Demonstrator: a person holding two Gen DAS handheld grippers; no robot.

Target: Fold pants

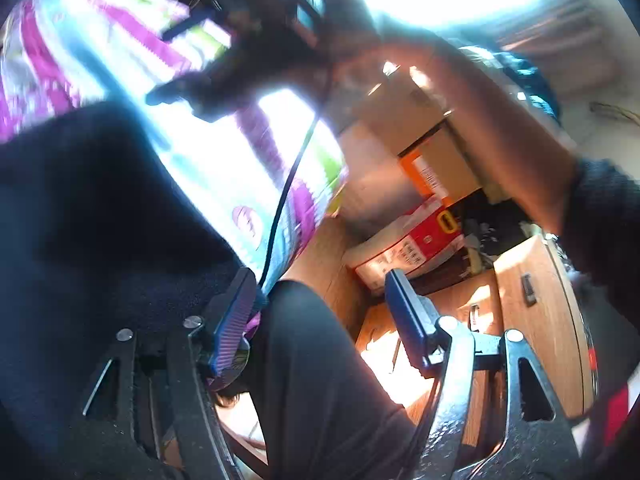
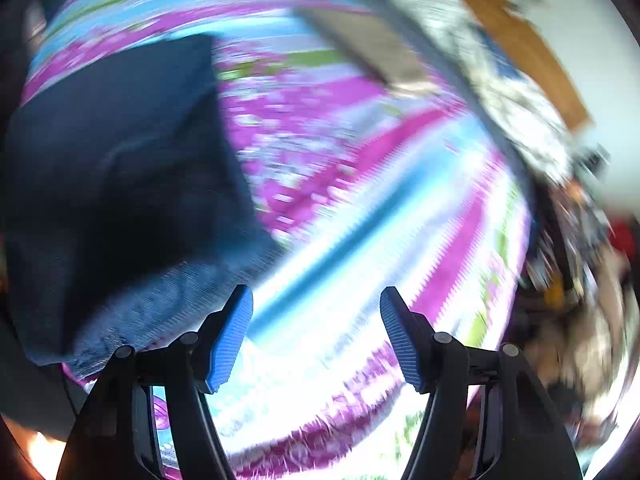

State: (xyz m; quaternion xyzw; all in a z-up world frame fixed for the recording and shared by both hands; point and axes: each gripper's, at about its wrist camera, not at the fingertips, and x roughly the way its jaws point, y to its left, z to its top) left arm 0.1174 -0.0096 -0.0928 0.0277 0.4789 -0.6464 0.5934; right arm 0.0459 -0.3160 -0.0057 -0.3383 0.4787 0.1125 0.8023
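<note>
The dark navy pants (image 2: 120,168) lie in a folded heap on the left part of a bed with a pink, blue and green striped sheet (image 2: 360,208). My right gripper (image 2: 316,336) hovers open over the bare sheet, just right of the pants' near edge, and holds nothing. In the left wrist view the pants (image 1: 80,220) fill the left side. My left gripper (image 1: 320,312) stands open at the bed's edge beside them, with nothing between its fingers. The right gripper (image 1: 180,60) shows blurred above the sheet, held by a person's hand (image 1: 460,120).
A person's leg in black (image 1: 320,380) stands past the bed's edge. A black cable (image 1: 288,184) hangs down from the right gripper. Cardboard boxes (image 1: 432,160) and a wooden cabinet (image 1: 536,320) stand beside the bed. Blurred clutter (image 2: 568,240) lies along the bed's far side.
</note>
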